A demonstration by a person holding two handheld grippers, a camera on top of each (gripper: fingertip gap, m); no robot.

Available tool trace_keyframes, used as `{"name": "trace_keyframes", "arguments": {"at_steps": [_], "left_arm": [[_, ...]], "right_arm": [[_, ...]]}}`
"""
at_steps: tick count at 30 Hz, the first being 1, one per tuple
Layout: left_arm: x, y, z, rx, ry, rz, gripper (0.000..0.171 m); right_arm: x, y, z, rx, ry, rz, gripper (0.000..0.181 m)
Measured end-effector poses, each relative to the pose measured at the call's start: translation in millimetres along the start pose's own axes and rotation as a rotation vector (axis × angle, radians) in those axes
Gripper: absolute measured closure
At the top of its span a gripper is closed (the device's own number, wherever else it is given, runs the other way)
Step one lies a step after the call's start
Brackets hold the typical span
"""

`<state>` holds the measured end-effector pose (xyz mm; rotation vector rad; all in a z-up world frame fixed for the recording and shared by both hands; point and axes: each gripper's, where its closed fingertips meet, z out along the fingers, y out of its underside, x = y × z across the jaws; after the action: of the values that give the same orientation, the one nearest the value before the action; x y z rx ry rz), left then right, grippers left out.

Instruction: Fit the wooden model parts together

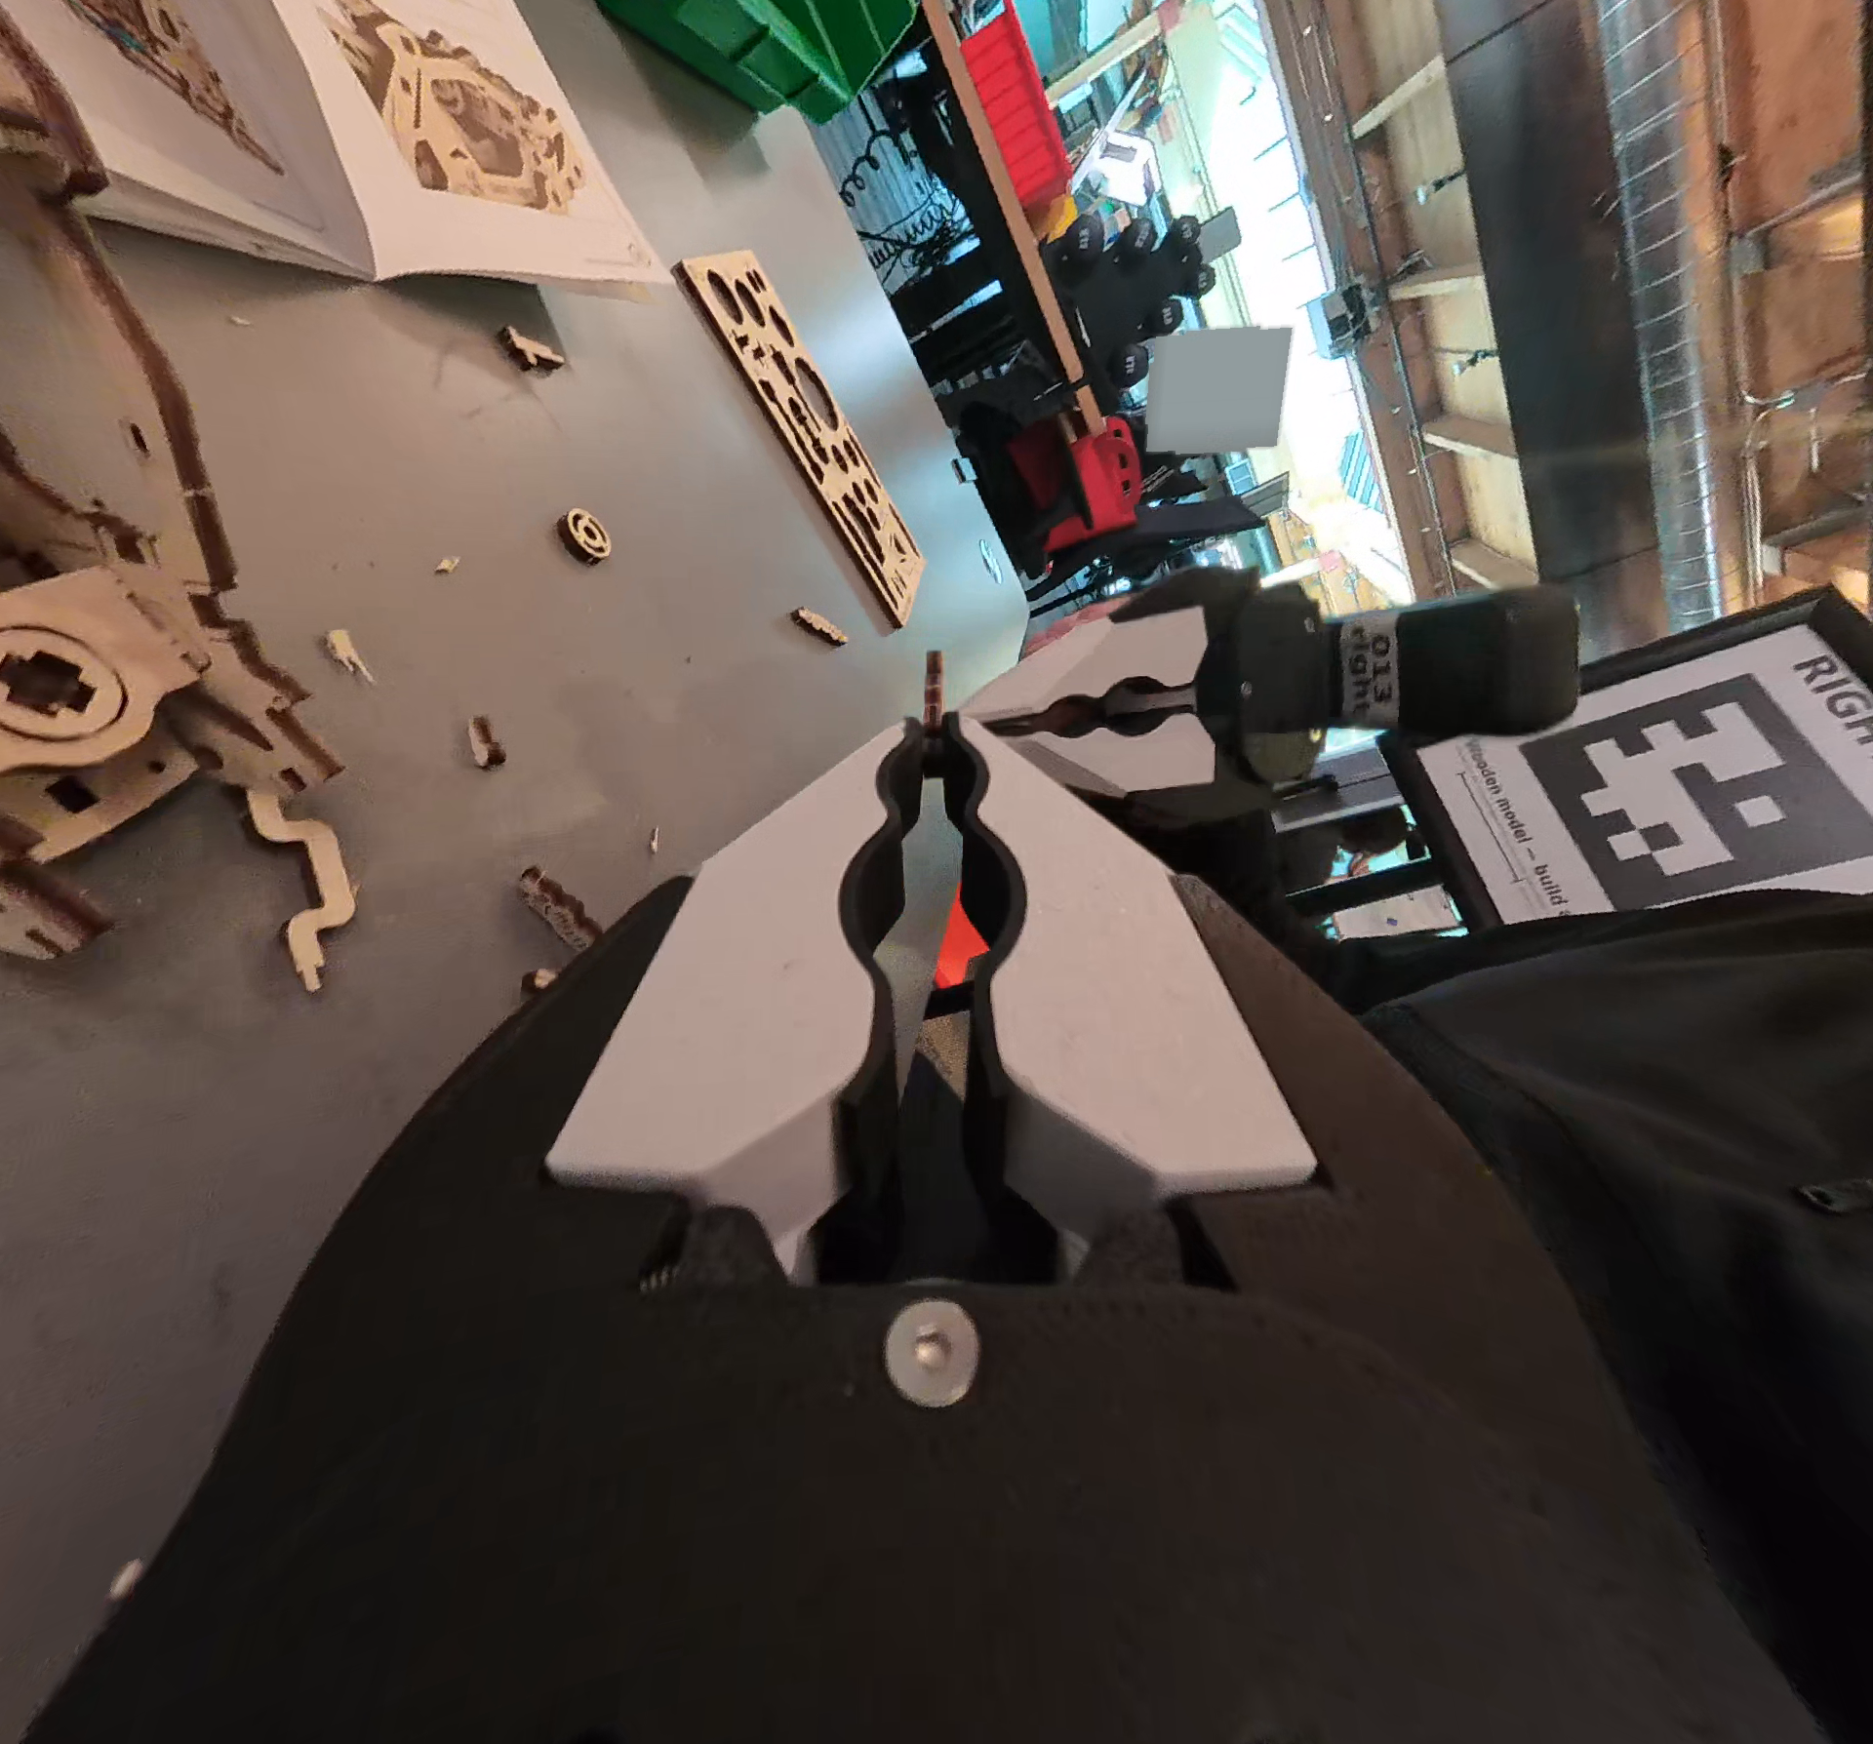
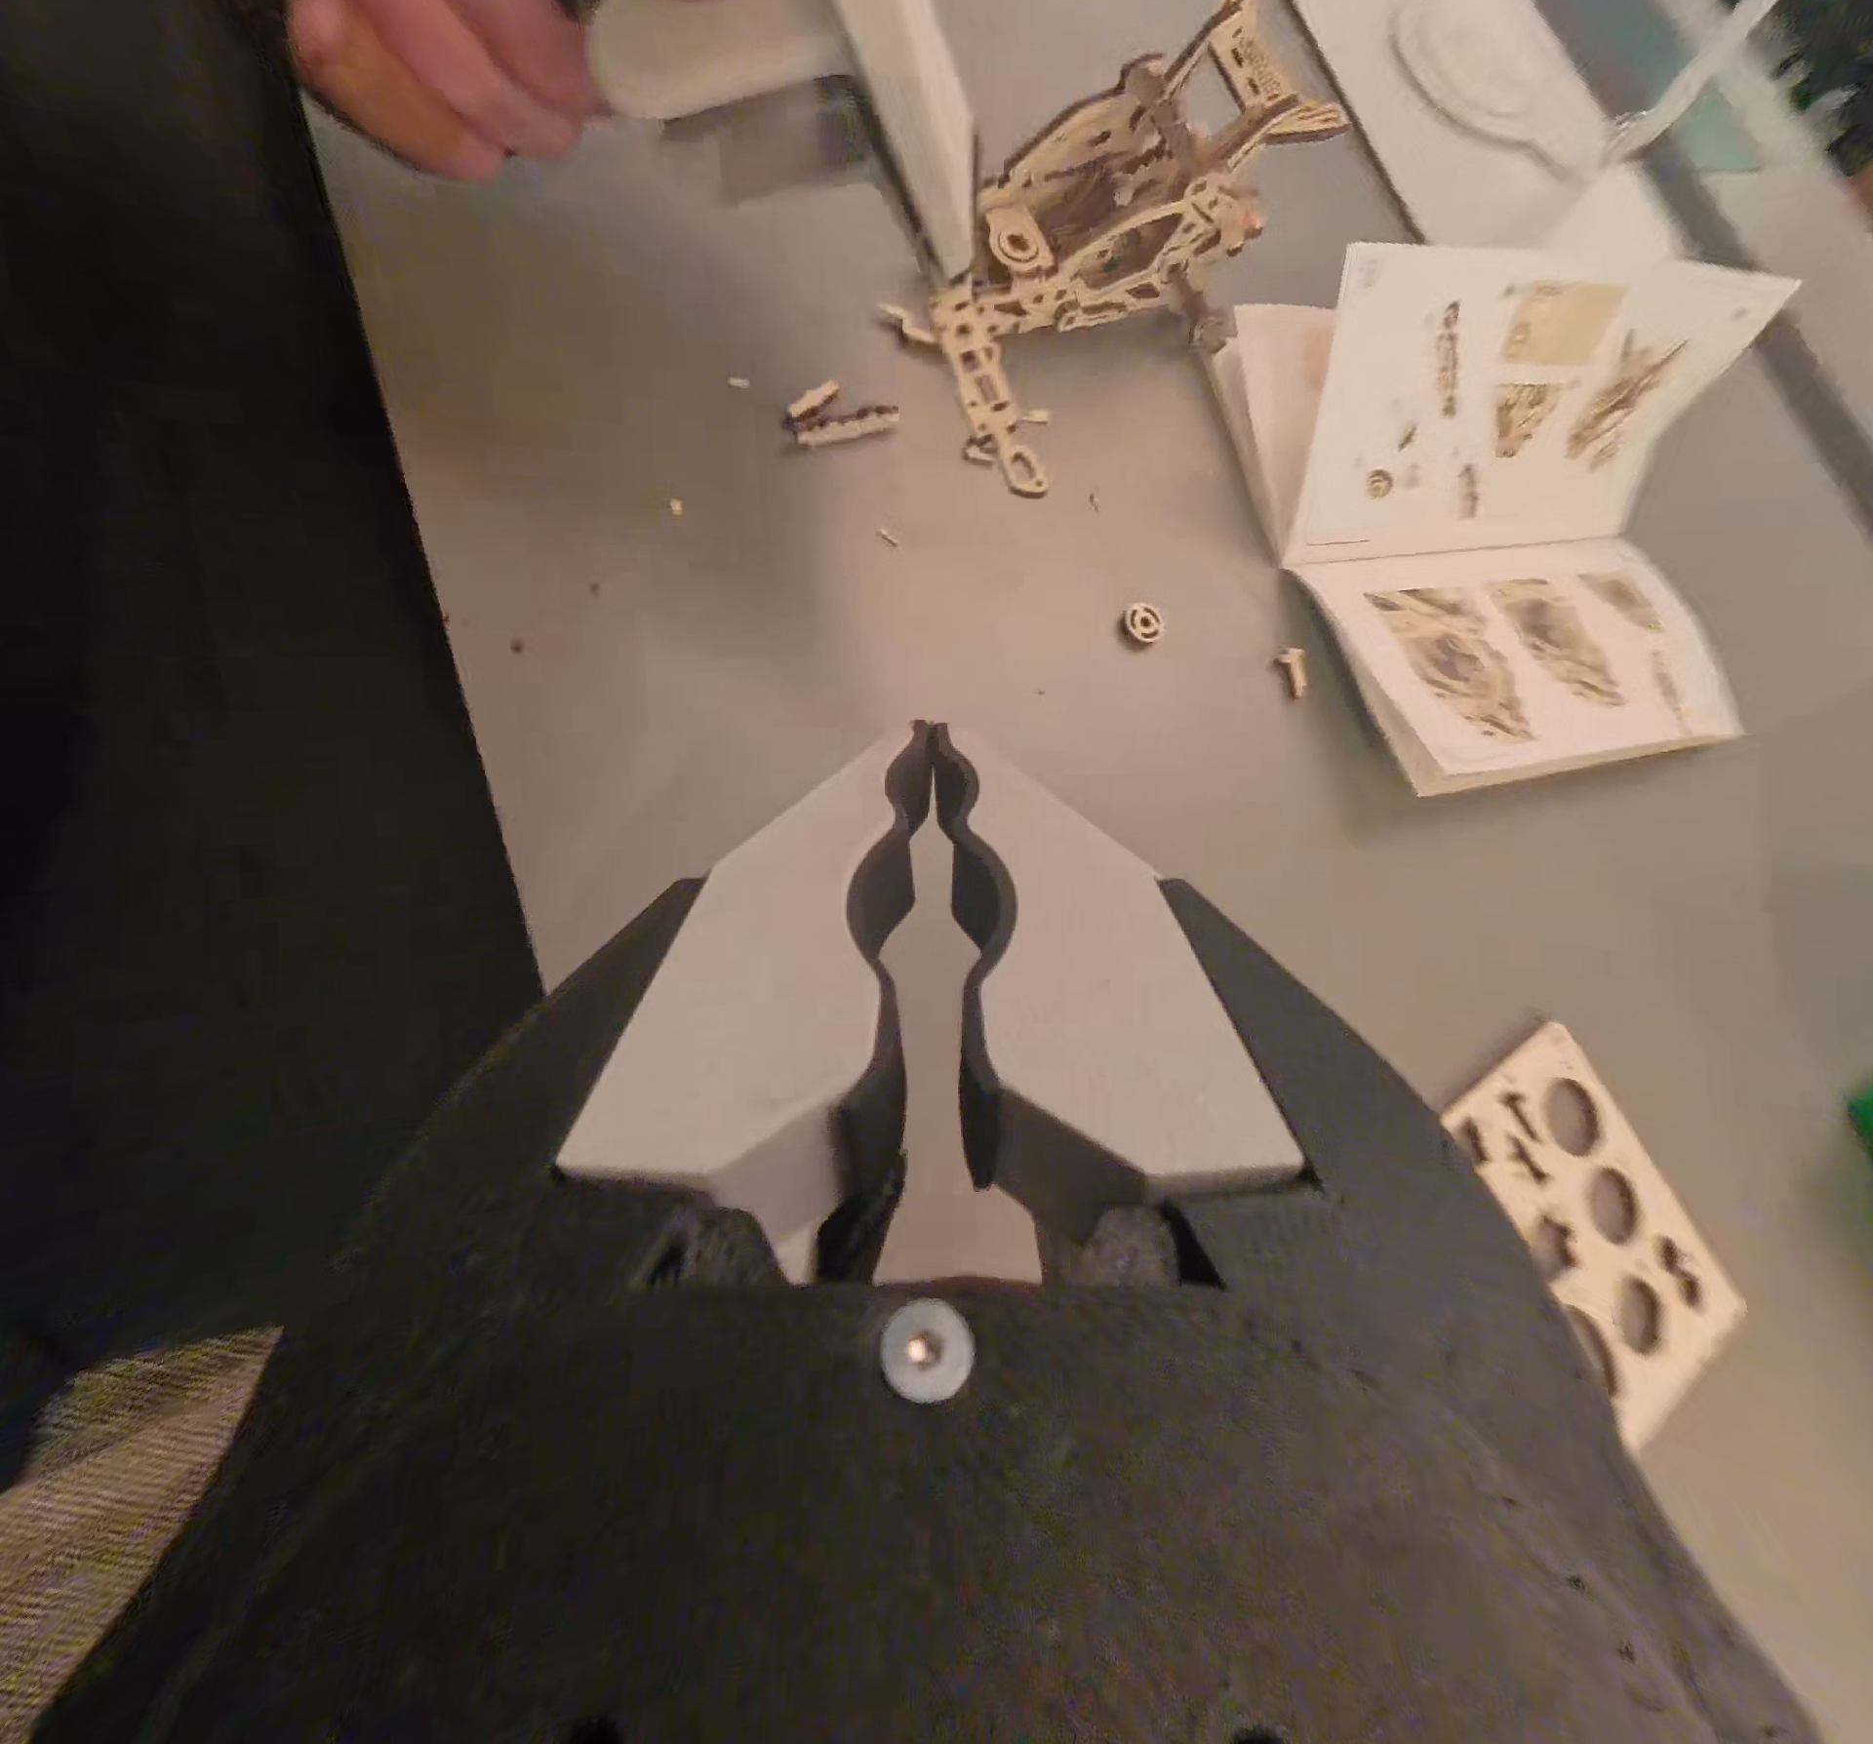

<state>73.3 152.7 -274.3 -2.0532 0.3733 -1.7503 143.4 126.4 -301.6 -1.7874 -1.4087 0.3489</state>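
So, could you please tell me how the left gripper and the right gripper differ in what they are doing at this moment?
The left gripper pinches a small wooden piece at its tips; the right gripper holds nothing. The left gripper's tips are kept slightly apart by that piece, while the right gripper's tips meet. In its own view the right gripper points down at the grey table; the left gripper points along it. Both have pale fingers with dark wavy inner edges.

The model [image 1: 111,682] is cut off by the left edge of the left wrist view; its far side is out of frame. The peg [image 1: 933,717] is partly hidden between the left gripper [image 1: 933,733] tips. Beside the model in the right wrist view, the hand [image 2: 487,3] is blurred and cut off by the top edge. The sheet [image 2: 1591,1229], well apart from the model, is partly hidden behind the right gripper [image 2: 930,733].
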Motion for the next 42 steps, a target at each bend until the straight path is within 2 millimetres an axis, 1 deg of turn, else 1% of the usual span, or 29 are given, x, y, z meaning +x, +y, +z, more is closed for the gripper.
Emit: {"name": "trace_keyframes", "arguments": {"at_steps": [2, 3, 4, 5, 7, 10, 12, 13, 18, 20, 22, 23, 27, 30, 34, 38, 42], "left_arm": [[0, 3, -1, -0.01, 0.001, -0.003, 0.171], [-1, 5, -3, -0.013, -0.008, 0.002, 0.171], [-2, 6, -4, -0.018, -0.013, 0.006, 0.171], [-1, 8, -4, -0.024, -0.008, 0.005, 0.171], [2, 12, -4, -0.034, 0.009, -0.003, 0.171], [5, 16, -2, -0.046, 0.03, -0.013, 0.171], [7, 17, -1, -0.051, 0.046, -0.019, 0.171], [7, 19, -1, -0.06, 0.053, -0.025, 0.171], [4, 16, -5, -0.043, 0.066, -0.06, 0.171], [3, 11, -9, -0.019, 0.068, -0.047, 0.167], [-2, 7, -18, -0.004, 0.032, -0.012, 0.16], [-5, 6, -24, -0.006, -0.004, 0.021, 0.159], [-31, 8, -49, -0.041, -0.218, 0.157, 0.157], [-49, 10, -64, -0.077, -0.37, 0.25, 0.156], [-60, 6, -69, -0.092, -0.451, 0.302, 0.153], [-81, -5, -78, -0.115, -0.59, 0.389, 0.152], [-92, -18, -78, -0.129, -0.646, 0.425, 0.15]], "right_arm": [[1, -13, -1, 0.079, -0.039, 0.078, 0.181], [5, -19, -2, 0.115, -0.035, 0.104, 0.17], [13, -22, -1, 0.124, -0.008, 0.125, 0.151], [12, -24, 0, 0.129, -0.023, 0.122, 0.15], [8, -33, 4, 0.161, -0.058, 0.101, 0.15], [-2, -40, 17, 0.154, -0.095, 0.05, 0.152], [-7, -44, 25, 0.155, -0.103, 0.007, 0.168], [-9, -46, 27, 0.16, -0.105, 0.001, 0.172], [-13, -50, 33, 0.18, -0.16, 0.035, 0.175], [-10, -48, 34, 0.171, -0.166, 0.046, 0.175], [-5, -41, 37, 0.137, -0.163, 0.051, 0.175], [-2, -35, 38, 0.111, -0.156, 0.057, 0.175], [0, -12, 47, 0.006, -0.163, 0.056, 0.175], [-1, -3, 51, -0.033, -0.179, 0.074, 0.175], [-3, 5, 56, -0.079, -0.207, 0.088, 0.174], [-3, 8, 59, -0.104, -0.208, 0.073, 0.175], [-2, 9, 60, -0.106, -0.204, 0.061, 0.175]]}}
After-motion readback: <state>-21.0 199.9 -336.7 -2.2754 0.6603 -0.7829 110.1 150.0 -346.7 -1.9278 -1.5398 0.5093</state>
